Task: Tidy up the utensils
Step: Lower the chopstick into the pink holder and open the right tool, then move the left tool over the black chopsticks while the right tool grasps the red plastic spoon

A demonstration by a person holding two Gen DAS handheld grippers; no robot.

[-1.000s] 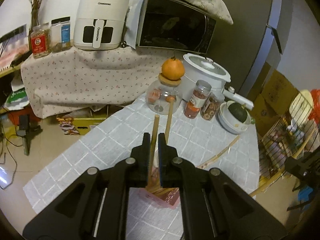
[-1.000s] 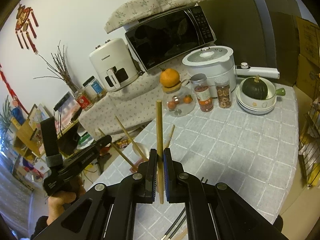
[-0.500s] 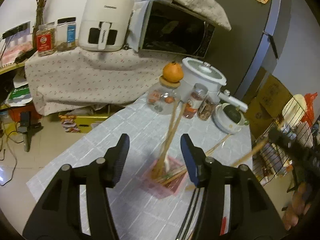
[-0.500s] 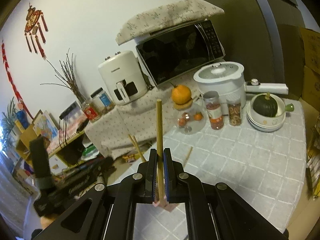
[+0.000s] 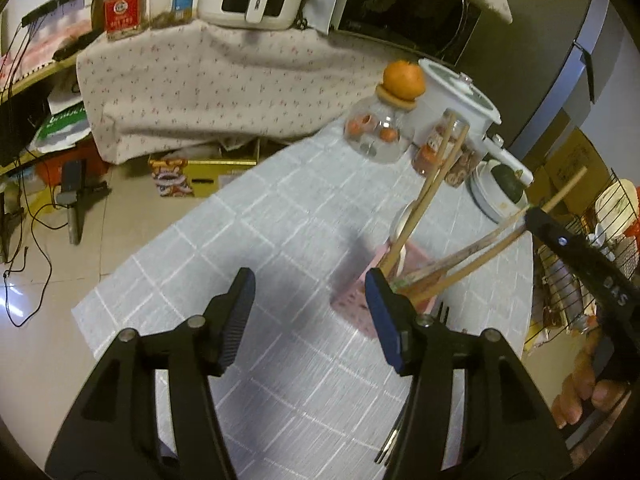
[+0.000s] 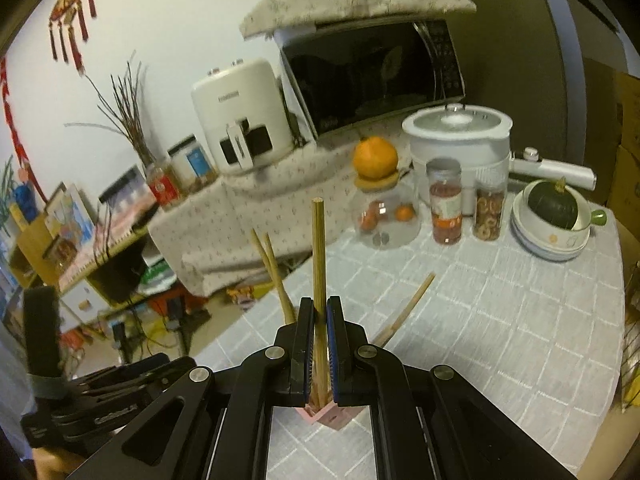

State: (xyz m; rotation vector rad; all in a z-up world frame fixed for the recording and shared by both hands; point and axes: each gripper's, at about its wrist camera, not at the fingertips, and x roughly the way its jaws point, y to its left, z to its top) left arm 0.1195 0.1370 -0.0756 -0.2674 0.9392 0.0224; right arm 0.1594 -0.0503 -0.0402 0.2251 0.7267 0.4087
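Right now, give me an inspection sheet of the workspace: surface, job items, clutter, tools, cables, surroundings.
Surface: table under a grey grid tablecloth.
Job's things: pink holder with several wooden utensils leaning in it; dark fork lying beside it; one loose wooden stick on the cloth.
Clutter: glass jar topped by an orange, two spice jars, white pot, bowls holding a green squash.
Tools: left tool open, holding nothing; right tool shut on a bamboo stick, upright over the holder.
Cables: black cords on the floor, off the table.
Surroundings: microwave, air fryer, wire rack.
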